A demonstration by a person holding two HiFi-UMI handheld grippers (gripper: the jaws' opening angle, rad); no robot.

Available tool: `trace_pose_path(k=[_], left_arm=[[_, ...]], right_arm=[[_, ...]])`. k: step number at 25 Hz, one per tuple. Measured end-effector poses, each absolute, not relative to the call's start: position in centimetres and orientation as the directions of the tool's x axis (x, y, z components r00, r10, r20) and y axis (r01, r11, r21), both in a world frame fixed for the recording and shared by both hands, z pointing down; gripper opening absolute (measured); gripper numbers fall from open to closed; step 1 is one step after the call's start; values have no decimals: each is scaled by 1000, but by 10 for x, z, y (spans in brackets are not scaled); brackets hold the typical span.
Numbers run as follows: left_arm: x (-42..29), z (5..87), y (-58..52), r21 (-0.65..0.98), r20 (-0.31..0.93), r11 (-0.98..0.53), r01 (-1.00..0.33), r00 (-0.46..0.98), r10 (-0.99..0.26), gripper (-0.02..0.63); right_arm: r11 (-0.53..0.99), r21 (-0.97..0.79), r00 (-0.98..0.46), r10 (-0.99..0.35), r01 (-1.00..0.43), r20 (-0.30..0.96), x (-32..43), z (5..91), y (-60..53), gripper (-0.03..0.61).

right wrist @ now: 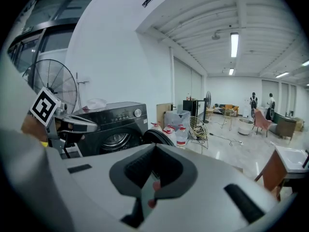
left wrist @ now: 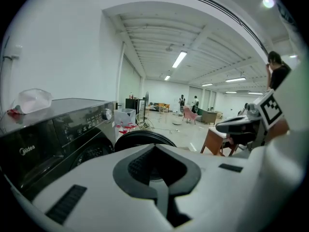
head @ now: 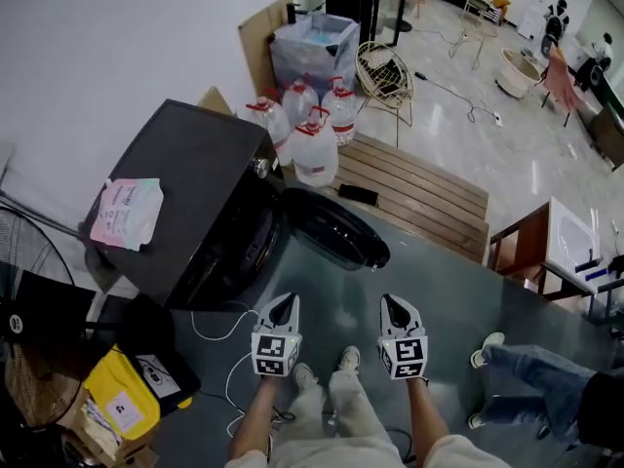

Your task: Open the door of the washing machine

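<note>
The black front-loading washing machine point(head: 195, 203) stands at the left, and its round door point(head: 331, 227) is swung wide open toward the floor in front of it. Both grippers hang in the air in front of the machine, apart from the door. My left gripper point(head: 283, 310) is shut with nothing in it. My right gripper point(head: 395, 310) is also shut and holds nothing. In the left gripper view the machine point(left wrist: 53, 134) and the door's edge point(left wrist: 142, 138) show beyond the closed left gripper point(left wrist: 155, 146). The right gripper view shows the drum opening point(right wrist: 113, 139) and the door point(right wrist: 157, 137) past the right gripper point(right wrist: 155, 146).
A flat packet point(head: 127, 211) lies on the machine's top. Several water jugs point(head: 312, 130) and a wooden pallet point(head: 419, 188) stand behind the door. A yellow bag point(head: 122, 398) and a fan point(head: 19, 252) are at the left. A desk point(head: 556, 247) and a person's legs point(head: 526, 369) are at the right.
</note>
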State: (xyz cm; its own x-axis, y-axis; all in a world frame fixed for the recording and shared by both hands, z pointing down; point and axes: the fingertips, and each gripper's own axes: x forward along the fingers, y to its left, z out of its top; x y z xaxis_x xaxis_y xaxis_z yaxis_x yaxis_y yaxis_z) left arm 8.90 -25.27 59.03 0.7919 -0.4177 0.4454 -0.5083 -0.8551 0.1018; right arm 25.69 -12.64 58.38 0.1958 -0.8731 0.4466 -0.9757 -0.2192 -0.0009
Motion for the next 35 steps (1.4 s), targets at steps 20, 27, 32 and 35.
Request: trace_pose_path(k=[20,27,32,35], left_arm=[[95,449,-228,38,325,-875,-483,834,-447,8],[85,428,-208,22,302,-874,-485,836,-457,8],[83,420,-197,23,291,-875,-484,840,-458,8],[84,416,-198,28,281,-873,-487,842,-461,8]], right_arm=[[-253,62,260,-917,-966,304,268,440,-90,-2],[-256,66,264,-923,-964,281,256,423,-64,-2],[-264,64,271,-921,-962,279,255,417,-52,-2],[-268,60,274,-922,-961,275,254,417,-50,-2]])
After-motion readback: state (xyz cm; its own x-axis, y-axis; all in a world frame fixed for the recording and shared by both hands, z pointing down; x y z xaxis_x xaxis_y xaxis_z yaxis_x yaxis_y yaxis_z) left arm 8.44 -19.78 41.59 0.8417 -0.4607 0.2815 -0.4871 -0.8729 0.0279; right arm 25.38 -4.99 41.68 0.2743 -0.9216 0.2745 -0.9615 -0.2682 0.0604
